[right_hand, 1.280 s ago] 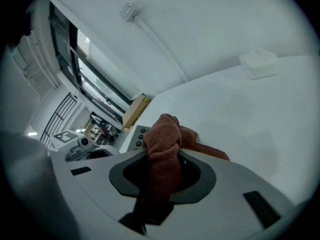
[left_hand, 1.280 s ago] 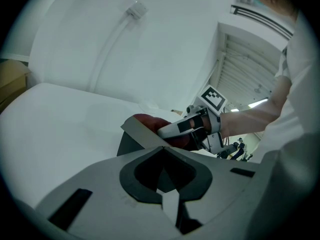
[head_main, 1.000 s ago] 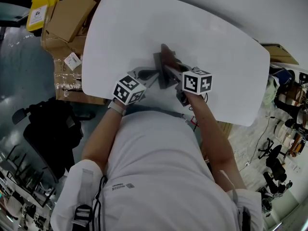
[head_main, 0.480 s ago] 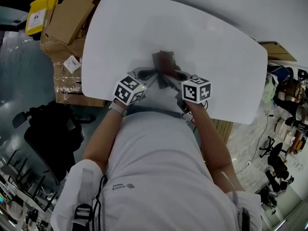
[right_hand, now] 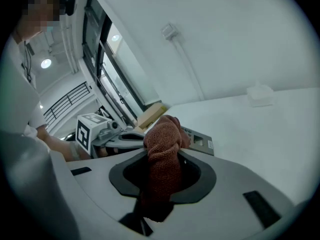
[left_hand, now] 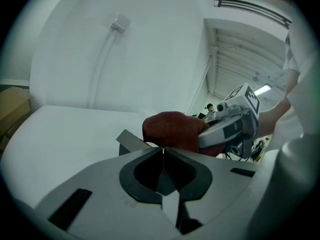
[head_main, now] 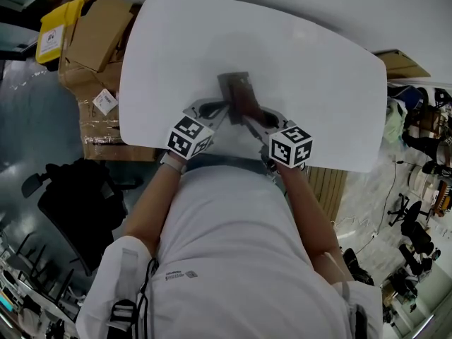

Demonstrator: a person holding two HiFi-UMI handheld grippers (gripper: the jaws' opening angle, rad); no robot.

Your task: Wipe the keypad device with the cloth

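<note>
The grey keypad device lies mid-table on the white table. My left gripper is shut, pinching the device's near left corner; in the left gripper view its jaws meet on the thin grey edge. My right gripper is shut on a bunched brown cloth that rests on the device's near half. In the right gripper view the cloth hangs through the jaws and hides part of the keypad. The cloth fills the left gripper view behind the jaws.
Cardboard boxes and a yellow box stand on the floor left of the table. A black chair is at the near left. A small white box sits on the table beyond the device, near the wall.
My right gripper has drawn back toward the person with the cloth, dragging it from the device's far part to its near half. The left gripper has stayed in place.
</note>
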